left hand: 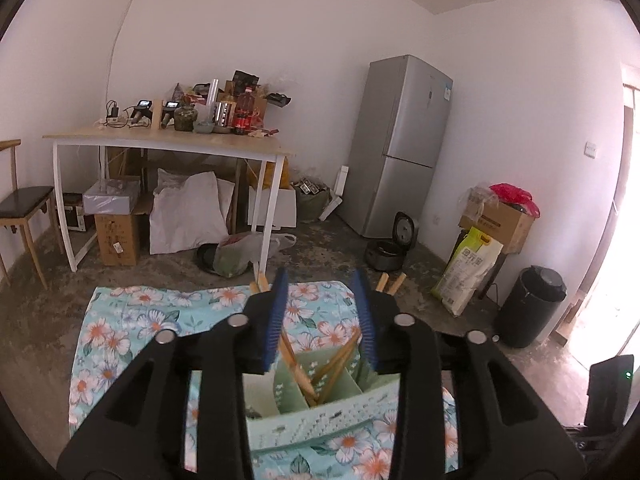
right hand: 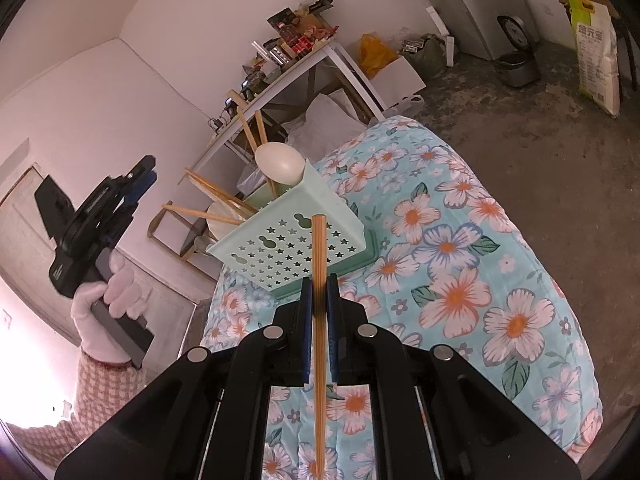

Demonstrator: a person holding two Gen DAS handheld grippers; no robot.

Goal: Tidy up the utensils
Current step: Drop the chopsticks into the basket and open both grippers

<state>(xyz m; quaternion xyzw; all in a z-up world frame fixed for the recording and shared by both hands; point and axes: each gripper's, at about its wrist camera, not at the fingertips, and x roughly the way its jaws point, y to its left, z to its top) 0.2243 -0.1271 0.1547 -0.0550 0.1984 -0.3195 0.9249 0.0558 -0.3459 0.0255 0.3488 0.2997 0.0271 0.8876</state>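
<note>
A: Right gripper (right hand: pixel 320 280) fingers (right hand: pixel 307 316) clamped tight on one chopstick (right hand: pixel 319 320), centre of the right wrist view. Its lower end is cut off at the bottom edge.
B: Left gripper (left hand: pixel 322 312)?
A: Fingers (left hand: pixel 274 316) parted, nothing pressed between them. Loose chopsticks (left hand: pixel 332 364) stand in the green caddy (left hand: pixel 320 420) below, low centre in the left wrist view.
B: Caddy contents?
A: Partly hidden. The gripper body covers both sides; the compartments are hard to make out. The right wrist view shows a pale spoon (right hand: pixel 278 162) sticking out above the perforated wall.
B: Surroundings?
A: Caddy sits on the floral cloth (right hand: pixel 460 248). Gloved hand (right hand: pixel 108 296) holds the left gripper at mid left. Cluttered worktop (left hand: pixel 168 142) upper left, fridge (left hand: pixel 400 148) upper right in the left wrist view.
</note>
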